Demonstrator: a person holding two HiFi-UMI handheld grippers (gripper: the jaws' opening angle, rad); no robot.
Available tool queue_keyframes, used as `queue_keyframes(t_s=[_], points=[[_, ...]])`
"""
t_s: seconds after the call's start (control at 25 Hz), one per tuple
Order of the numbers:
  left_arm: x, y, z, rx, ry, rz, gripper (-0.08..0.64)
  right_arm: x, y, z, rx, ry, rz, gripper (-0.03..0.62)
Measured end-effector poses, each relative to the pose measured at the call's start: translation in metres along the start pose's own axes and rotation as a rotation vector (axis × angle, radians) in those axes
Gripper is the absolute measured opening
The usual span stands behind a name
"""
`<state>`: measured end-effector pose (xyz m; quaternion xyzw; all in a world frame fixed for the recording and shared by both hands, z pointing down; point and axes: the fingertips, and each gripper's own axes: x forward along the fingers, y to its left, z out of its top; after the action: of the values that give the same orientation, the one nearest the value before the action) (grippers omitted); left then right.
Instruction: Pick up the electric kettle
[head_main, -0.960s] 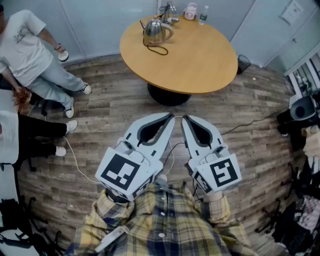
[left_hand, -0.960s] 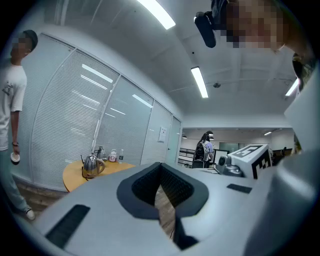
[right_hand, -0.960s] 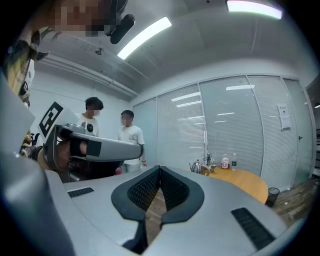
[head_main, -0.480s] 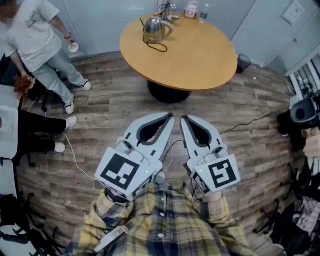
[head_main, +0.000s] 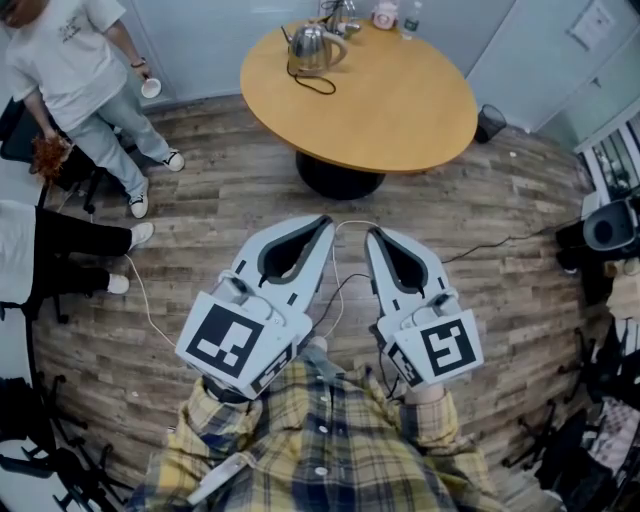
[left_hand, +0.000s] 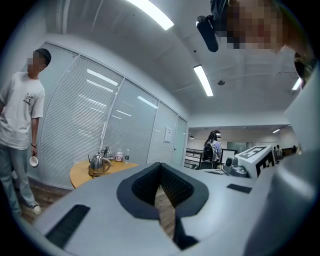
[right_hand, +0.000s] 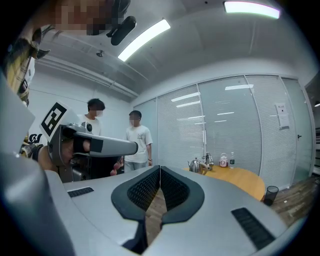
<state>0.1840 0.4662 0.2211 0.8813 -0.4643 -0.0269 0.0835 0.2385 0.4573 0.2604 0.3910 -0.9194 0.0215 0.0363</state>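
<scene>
The steel electric kettle (head_main: 312, 48) stands at the far edge of the round wooden table (head_main: 400, 110), its black cord looped beside it. Both grippers hang level over the floor, well short of the table. My left gripper (head_main: 328, 222) is shut with nothing in it, and my right gripper (head_main: 372, 235) beside it is shut and empty too. In the left gripper view the kettle (left_hand: 98, 164) shows small at the left, beyond the closed tips (left_hand: 160, 167). In the right gripper view the kettle (right_hand: 195, 165) sits right of the closed tips (right_hand: 160, 169).
A pink jar (head_main: 383, 15) and a bottle (head_main: 408, 18) stand behind the kettle. A person in a white shirt (head_main: 75, 70) holds a cup at the left, and another (head_main: 60, 260) sits below. A black bin (head_main: 490, 122) is right of the table. A cable (head_main: 140, 310) runs across the floor.
My left gripper has edged forward and slightly left; the right one has hardly moved. The person in the white shirt has stood up straight and shifted up the frame.
</scene>
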Motion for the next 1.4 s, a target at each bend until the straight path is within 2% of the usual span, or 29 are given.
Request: queue_keyframes(t_s=[0.32,0.68,0.96,1.4], points=[[0.019,0.046,0.008,-0.002,-0.013,-0.010,0.003,0.049,-0.005,0.002,-0.033,0.016,0.002,0.032],[0.059,0.154,0.026,-0.010,0.000,-0.035,0.004,0.162,-0.023,0.011,-0.045,0.028,-0.022,0.032],[0.081,0.229,0.041,0.002,0.006,-0.062,0.003,0.240,-0.036,0.021,-0.044,0.017,-0.073,0.032],[0.081,0.304,0.043,-0.014,0.029,-0.046,0.005,0.300,-0.042,0.022,-0.029,0.028,-0.120,0.032]])
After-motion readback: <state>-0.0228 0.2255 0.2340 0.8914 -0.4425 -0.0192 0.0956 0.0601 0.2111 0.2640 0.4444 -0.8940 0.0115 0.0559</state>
